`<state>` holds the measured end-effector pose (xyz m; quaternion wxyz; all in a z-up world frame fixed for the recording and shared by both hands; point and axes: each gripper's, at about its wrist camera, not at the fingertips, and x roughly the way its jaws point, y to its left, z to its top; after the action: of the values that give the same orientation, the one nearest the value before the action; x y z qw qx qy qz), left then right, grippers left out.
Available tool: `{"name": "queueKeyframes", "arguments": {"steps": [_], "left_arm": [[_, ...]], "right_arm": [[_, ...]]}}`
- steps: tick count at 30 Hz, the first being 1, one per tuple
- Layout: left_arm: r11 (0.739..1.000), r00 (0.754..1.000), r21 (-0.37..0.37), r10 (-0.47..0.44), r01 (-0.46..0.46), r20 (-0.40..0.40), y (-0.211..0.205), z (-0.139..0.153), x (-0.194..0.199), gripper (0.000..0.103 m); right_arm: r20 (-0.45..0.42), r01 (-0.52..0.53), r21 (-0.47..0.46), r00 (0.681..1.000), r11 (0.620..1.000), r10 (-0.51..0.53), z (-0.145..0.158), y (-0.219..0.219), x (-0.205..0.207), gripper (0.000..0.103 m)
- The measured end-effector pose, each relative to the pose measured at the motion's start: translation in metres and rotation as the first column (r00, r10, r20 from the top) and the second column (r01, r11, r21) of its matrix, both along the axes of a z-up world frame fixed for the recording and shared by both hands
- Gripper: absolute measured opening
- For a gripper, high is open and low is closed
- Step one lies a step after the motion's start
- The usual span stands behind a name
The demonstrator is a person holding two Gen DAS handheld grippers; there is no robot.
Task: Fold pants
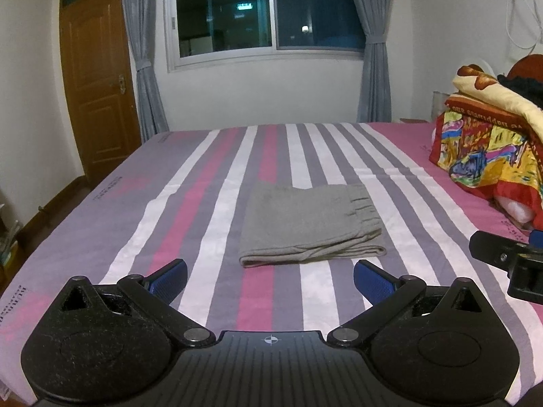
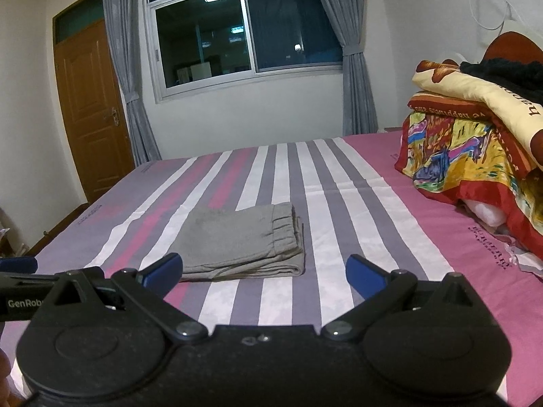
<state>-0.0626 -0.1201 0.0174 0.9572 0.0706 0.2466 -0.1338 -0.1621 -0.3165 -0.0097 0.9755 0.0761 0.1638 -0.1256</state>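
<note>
Grey pants (image 1: 307,225) lie folded in a compact rectangle on the striped bed sheet (image 1: 190,210), waistband to the right. They also show in the right wrist view (image 2: 242,242). My left gripper (image 1: 270,279) is open and empty, hovering just in front of the pants' near edge. My right gripper (image 2: 264,273) is open and empty, in front of the pants and slightly to their right. Part of the right gripper shows at the right edge of the left wrist view (image 1: 509,261).
A pile of colourful blankets (image 2: 475,142) sits on the bed at the right, with a dark garment on top. A wooden door (image 1: 95,91) is at the far left, a curtained window (image 1: 268,13) behind the bed.
</note>
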Motion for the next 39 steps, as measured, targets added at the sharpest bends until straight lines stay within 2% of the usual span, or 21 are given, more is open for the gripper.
{"name": "queueKeyframes", "arguments": {"steps": [39], "left_arm": [[1.000,1.000,-0.005,-0.009,0.009,-0.012,-0.0050,-0.0035,0.0087,0.103]], "right_arm": [[-0.007,-0.009,0.003,1.000,1.000,0.009,-0.0012,-0.0015,0.0102,0.103]]}}
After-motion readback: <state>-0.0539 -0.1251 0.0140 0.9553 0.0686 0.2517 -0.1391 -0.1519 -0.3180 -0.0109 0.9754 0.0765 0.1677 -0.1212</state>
